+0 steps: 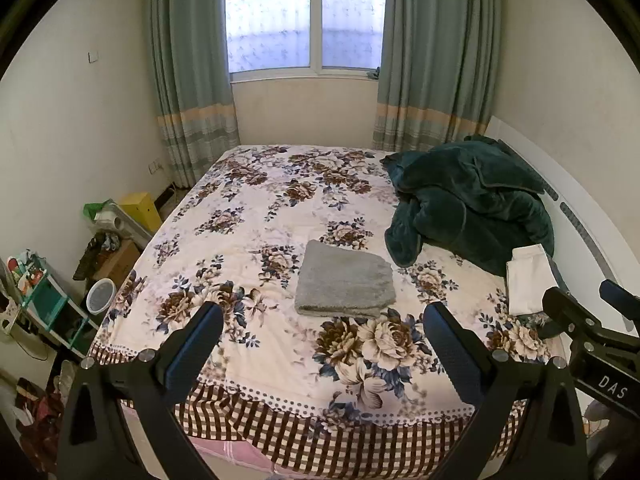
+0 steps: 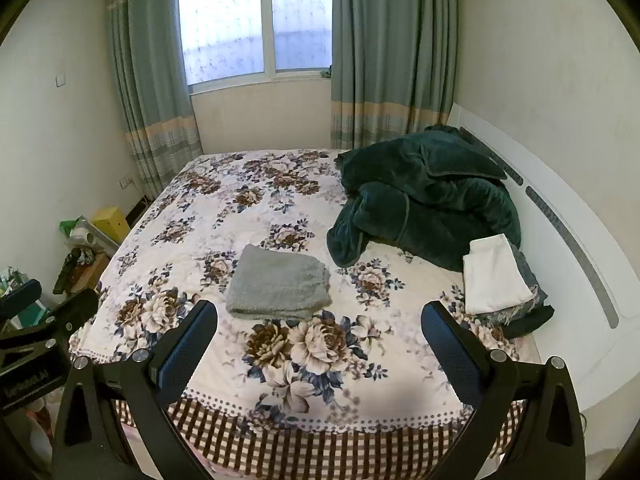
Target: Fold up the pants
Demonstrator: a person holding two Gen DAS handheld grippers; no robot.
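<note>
Your left claw and right claw both hang spread wide and empty above the near edge of the bed. The gray pants lie folded into a flat rectangle near the middle of the bed, closer to that near edge. A dark green blanket is heaped toward the far right corner, with a folded white cloth just beside it along the right edge.

A white cloth covers most of the stacked garments beneath.
</note>
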